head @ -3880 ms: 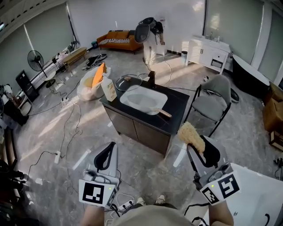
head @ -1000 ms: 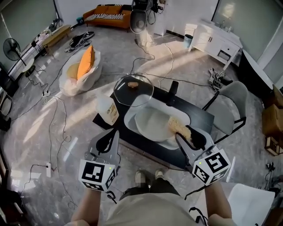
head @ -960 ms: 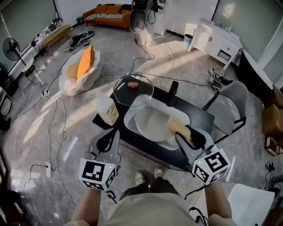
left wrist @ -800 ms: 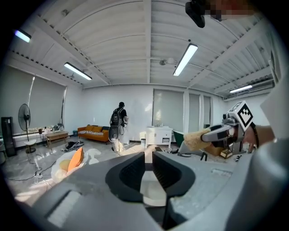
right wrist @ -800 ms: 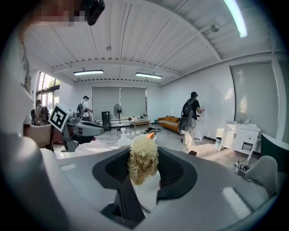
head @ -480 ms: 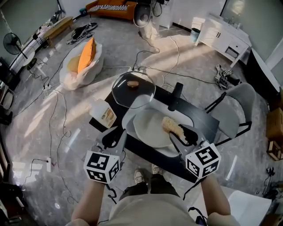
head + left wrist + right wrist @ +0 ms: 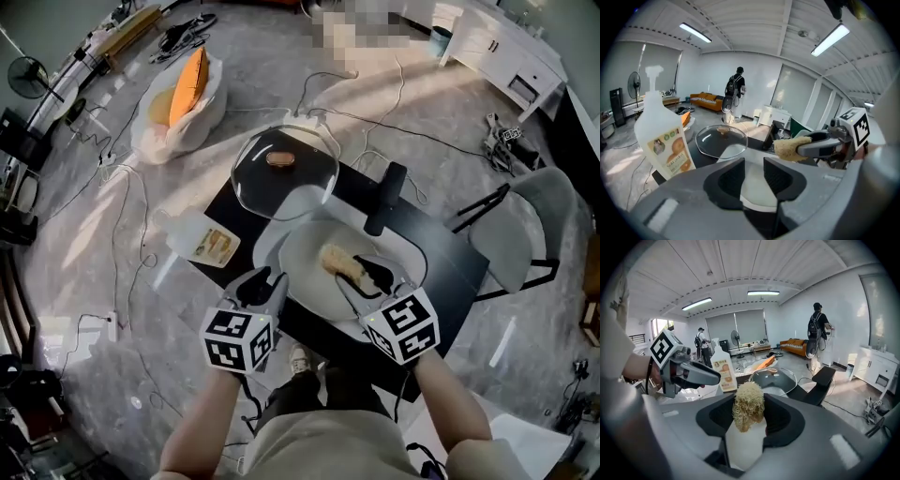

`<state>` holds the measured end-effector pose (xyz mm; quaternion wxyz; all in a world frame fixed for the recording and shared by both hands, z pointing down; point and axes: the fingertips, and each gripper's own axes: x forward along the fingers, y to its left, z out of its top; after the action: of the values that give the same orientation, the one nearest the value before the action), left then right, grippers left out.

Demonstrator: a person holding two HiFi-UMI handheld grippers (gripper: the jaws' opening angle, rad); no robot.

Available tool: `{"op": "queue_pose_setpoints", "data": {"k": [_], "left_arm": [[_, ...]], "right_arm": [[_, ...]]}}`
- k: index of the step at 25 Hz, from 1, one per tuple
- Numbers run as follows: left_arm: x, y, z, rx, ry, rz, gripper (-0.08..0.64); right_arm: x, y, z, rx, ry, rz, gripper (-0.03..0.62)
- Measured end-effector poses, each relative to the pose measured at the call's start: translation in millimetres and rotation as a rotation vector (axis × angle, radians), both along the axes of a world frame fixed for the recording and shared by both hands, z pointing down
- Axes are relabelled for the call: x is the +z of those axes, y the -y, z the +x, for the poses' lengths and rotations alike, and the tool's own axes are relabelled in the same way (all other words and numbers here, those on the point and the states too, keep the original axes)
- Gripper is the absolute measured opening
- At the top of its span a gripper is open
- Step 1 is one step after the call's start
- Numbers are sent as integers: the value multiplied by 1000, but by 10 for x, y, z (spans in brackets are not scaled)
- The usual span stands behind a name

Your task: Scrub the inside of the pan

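Note:
A white pan (image 7: 305,246) lies on the black table (image 7: 441,272). My right gripper (image 7: 361,275) is shut on a yellow fibrous scrubber (image 7: 339,262), which hangs over the pan's inside, a little right of its middle. In the right gripper view the scrubber (image 7: 749,405) sits clamped between the jaws above the white pan (image 7: 740,444). My left gripper (image 7: 262,283) is at the pan's near left rim. Its jaws are opening and hold nothing. In the left gripper view the pan (image 7: 752,190) shows through the gap, with the scrubber (image 7: 791,148) off to the right.
A glass lid (image 7: 284,172) lies on the table behind the pan, and a black handle-shaped piece (image 7: 386,197) lies to its right. A detergent bottle (image 7: 202,242) stands at the table's left edge. A grey chair (image 7: 525,225) is on the right. Cables cross the floor.
Both grippers have moved forward to the pan, and the table now lies closer below. The scrubber has gone from the pan's right side toward its middle. The left jaws stand wider apart.

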<state>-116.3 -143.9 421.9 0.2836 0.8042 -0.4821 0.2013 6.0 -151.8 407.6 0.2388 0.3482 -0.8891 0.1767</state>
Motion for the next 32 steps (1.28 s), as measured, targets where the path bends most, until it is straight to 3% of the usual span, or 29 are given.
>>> {"op": "queue_pose_setpoints", "data": {"k": [8, 16, 23, 32], "left_arm": [[840, 128, 87, -6, 33, -187, 167], [1422, 167, 12, -33, 62, -286, 189], [1678, 141, -35, -77, 75, -340, 189], [1739, 143, -13, -73, 65, -348, 181]], "right_arm": [[857, 283, -175, -51, -6, -110, 172], [1498, 405, -387, -88, -2, -207, 172], [1835, 389, -596, -176, -18, -221, 172], [2107, 350, -818, -213, -11, -265, 172]]}}
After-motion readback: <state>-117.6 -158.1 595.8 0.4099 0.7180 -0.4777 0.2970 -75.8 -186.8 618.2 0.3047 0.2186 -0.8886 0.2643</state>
